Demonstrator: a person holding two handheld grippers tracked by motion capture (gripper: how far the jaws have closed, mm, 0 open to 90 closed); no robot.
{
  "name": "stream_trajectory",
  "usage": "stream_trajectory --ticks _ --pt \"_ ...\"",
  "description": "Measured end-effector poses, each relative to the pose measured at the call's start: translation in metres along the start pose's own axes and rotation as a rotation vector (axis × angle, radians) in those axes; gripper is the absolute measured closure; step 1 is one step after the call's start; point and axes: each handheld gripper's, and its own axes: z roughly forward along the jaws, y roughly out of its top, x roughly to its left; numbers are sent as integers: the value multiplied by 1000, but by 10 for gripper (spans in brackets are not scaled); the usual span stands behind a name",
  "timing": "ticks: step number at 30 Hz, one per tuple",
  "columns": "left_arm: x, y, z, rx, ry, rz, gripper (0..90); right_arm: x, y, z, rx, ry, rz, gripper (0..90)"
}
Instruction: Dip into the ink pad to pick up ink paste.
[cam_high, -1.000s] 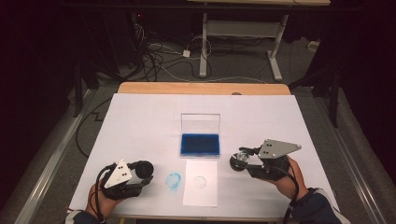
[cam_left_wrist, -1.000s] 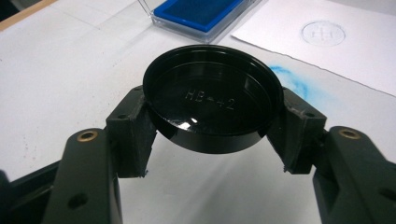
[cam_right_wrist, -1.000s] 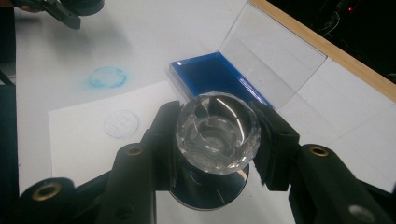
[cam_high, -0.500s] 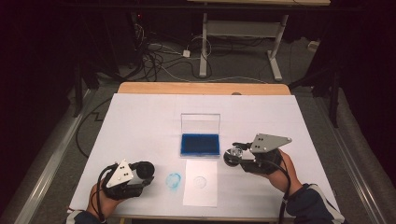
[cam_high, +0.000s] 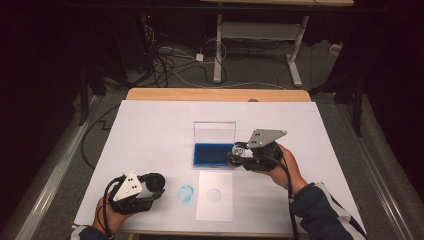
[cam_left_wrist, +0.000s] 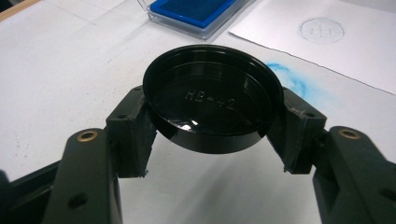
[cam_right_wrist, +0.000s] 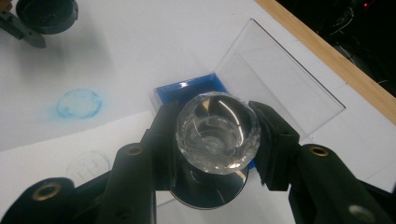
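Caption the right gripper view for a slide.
Right gripper clamps a clear-handled stamp over the open blue ink pad, near a faint stamped sheet.

The left gripper (cam_high: 150, 186) lies low at the near left, held in the left hand (cam_high: 107, 212), jaws closed on a load between its fingertips – the right gripper (cam_high: 237, 156), raised and tilted, grips likewise, the right hand (cam_high: 287, 167) behind it
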Motion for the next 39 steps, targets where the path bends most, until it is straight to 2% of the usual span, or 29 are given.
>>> stream_trajectory --ticks 18,28,39 --pt "-1 1 0 -4 -3 4 364 -9 17 48 47 -1 13 567" --pt "0 0 0 -3 -10 3 365 -15 11 82 88 -6 37 568" --pt "0 0 1 -2 -16 4 364 -18 5 97 115 2 63 568"
